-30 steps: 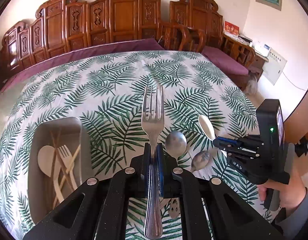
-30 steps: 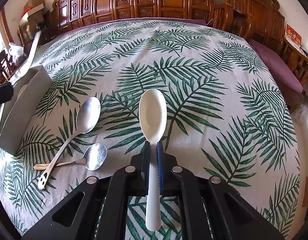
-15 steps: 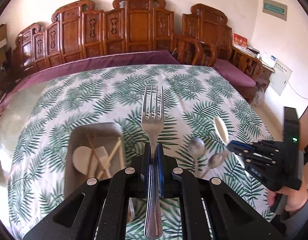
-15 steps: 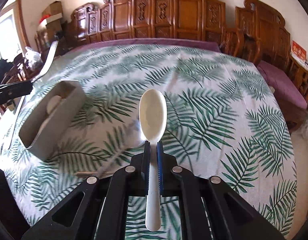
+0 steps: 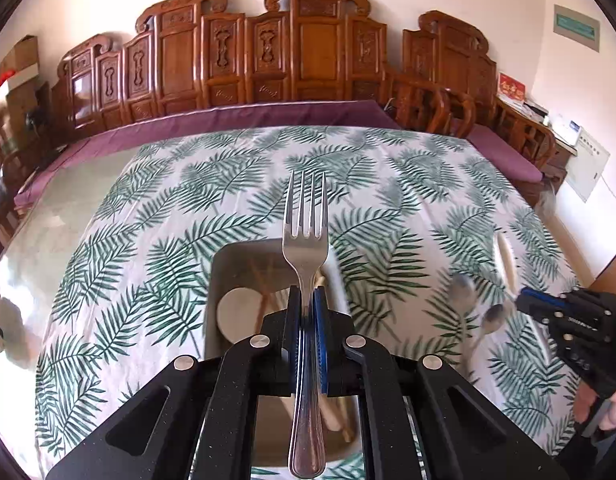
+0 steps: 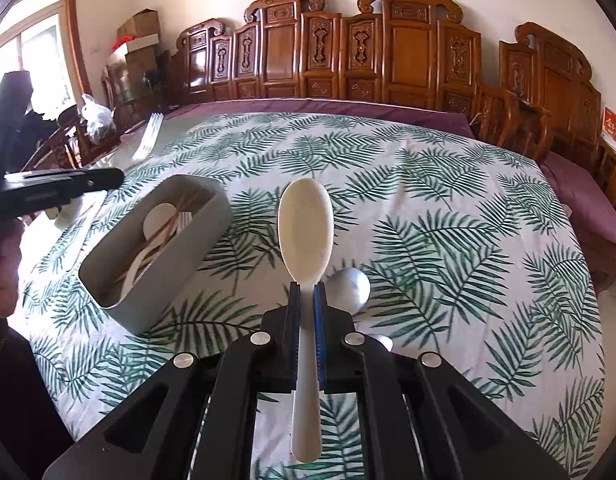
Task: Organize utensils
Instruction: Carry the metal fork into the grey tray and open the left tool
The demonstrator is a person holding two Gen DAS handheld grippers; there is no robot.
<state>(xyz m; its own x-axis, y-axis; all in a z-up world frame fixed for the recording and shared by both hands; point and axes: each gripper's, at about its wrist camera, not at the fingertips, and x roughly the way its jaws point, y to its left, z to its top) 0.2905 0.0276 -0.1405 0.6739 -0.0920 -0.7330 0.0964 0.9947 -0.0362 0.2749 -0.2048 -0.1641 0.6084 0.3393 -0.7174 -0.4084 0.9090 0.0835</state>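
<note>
A metal fork (image 5: pixel 305 240) is clamped by its handle between the closed jaws of the left gripper (image 5: pixel 307 300), tines pointing away from the camera, and it is held above the near end of a grey bin (image 5: pixel 217 280) that stands on the leaf-patterned tablecloth (image 5: pixel 147 240). Inside the bin a pale round spoon bowl (image 5: pixel 237 314) and thin wooden chopsticks (image 5: pixel 263 280) are seen. The right gripper (image 6: pixel 306 294) is closed on the handle of a cream plastic spoon (image 6: pixel 305 232), whose bowl faces up and is held clear of the cloth. From the right wrist view the bin (image 6: pixel 179 268) is seen to the left of this spoon, well apart from it, with pale utensils lying inside. Two metal spoons (image 5: pixel 462 288) are left on the cloth to the right of the bin, blurred in the left wrist view; one of them (image 6: pixel 350 286) is partly hidden just behind the right gripper. A row of carved wooden chairs (image 6: pixel 388 52) is lined up along the far edge of the table, against a pale wall
</note>
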